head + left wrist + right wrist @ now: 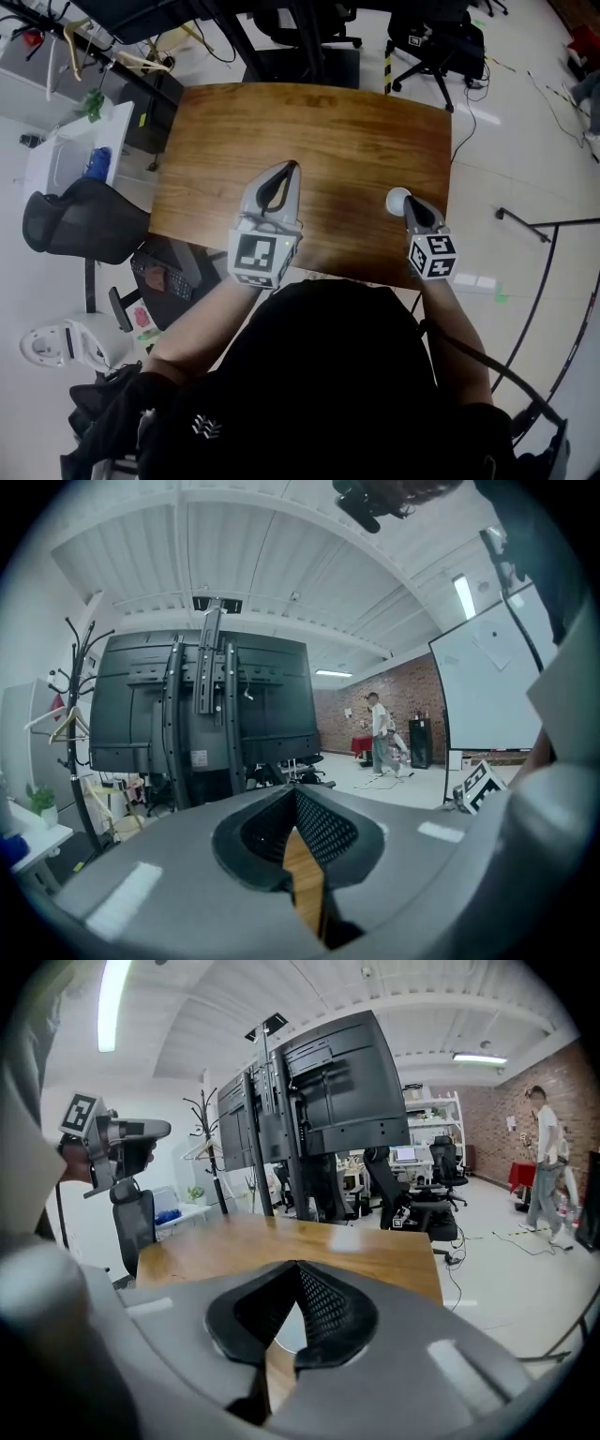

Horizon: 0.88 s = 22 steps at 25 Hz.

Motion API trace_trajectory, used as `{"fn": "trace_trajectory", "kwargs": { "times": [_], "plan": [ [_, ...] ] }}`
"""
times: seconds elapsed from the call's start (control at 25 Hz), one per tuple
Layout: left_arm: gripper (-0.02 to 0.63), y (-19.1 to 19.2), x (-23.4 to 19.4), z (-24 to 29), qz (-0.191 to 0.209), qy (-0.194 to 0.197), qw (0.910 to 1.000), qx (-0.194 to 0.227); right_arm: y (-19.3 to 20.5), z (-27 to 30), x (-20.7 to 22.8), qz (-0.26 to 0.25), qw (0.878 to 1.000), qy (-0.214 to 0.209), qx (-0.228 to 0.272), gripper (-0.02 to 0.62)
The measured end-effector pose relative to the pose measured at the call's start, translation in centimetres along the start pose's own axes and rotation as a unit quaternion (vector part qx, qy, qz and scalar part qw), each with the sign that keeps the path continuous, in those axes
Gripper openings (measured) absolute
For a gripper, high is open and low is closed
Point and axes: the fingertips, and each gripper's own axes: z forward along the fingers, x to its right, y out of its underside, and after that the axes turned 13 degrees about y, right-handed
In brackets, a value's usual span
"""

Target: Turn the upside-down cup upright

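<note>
A small white cup (397,199) stands on the wooden table (319,131) near its front right corner; I cannot tell which way up it is. My right gripper (410,201) hovers right beside and over it, its fingertips together. In the right gripper view the jaws (298,1266) meet at the tips, and the cup (284,1331) shows white through the gap below them, with nothing seen between the pads. My left gripper (292,166) is shut and empty over the table's front middle. Its jaws (296,791) touch, with bare wood behind them.
A black office chair (84,220) and a white cart (66,155) stand left of the table. More chairs (431,42) are beyond the far edge. A large black screen stand (319,1101) rises behind the table. A person (544,1157) walks far off.
</note>
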Motion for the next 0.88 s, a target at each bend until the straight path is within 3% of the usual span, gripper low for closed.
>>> {"fn": "trace_trajectory", "kwargs": {
  "times": [0.48,0.88],
  "plan": [
    [0.000,0.6,1.1,2.7,-0.006,0.045,0.9990,0.000,-2.7,-1.7,0.0,-0.002,0.999,0.024,0.030,0.002],
    [0.000,1.0,1.2,3.0,-0.006,0.061,0.9981,0.002,-5.1,-2.7,-1.9,0.000,0.998,0.010,0.055,0.002]
  ]
}}
